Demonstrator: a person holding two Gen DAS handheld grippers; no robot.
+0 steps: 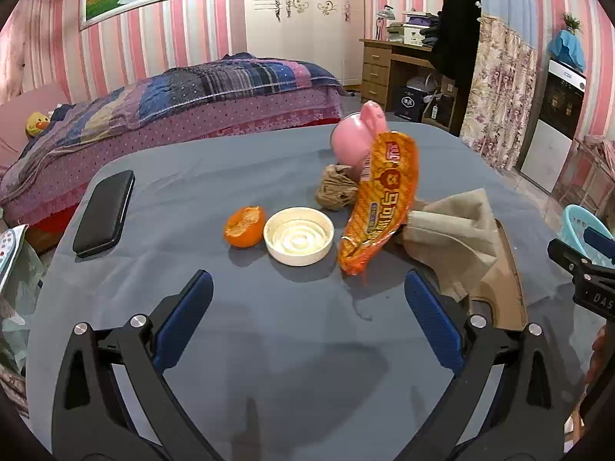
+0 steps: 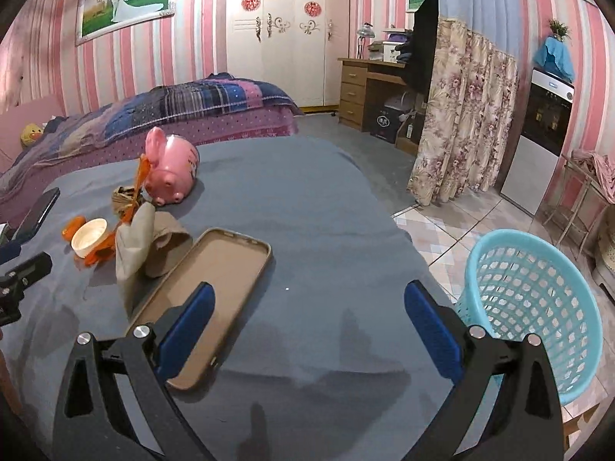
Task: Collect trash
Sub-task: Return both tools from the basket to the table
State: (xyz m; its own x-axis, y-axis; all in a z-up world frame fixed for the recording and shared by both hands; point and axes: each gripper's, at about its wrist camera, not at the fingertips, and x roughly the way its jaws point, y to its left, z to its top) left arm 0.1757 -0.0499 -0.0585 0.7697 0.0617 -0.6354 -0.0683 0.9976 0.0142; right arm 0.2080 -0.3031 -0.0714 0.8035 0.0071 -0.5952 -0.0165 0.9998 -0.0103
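Table under grey cloth (image 1: pixel 292 345), trash undisturbed; step in hand, by judgement: the approach before the first pick. Left gripper (image 1: pixel 307 299): jaws spread wide, empty, hovering short of the cluster. Right gripper (image 2: pixel 307 307): jaws likewise spread, empty, over the near end of a tan phone case (image 2: pixel 215 269). Trash, mid-table: orange snack wrapper (image 1: pixel 380 199), propped upright against a beige cloth (image 1: pixel 453 230); half-eaten orange (image 1: pixel 245 226) just beside a white lid (image 1: pixel 299 235); crumpled brown paper (image 1: pixel 336 189) behind. Not trash, likely: pink piggy bank (image 2: pixel 171 171), black phone (image 1: pixel 103 213). Receptacle: blue mesh basket (image 2: pixel 538 307) on the floor beside the table, to the right. Next move calls for lowering the left gripper onto the nearest piece, then carrying rightward. Hidden: wrapper's lower edge behind the cloth; basket's base cut off; its contents cannot be told.
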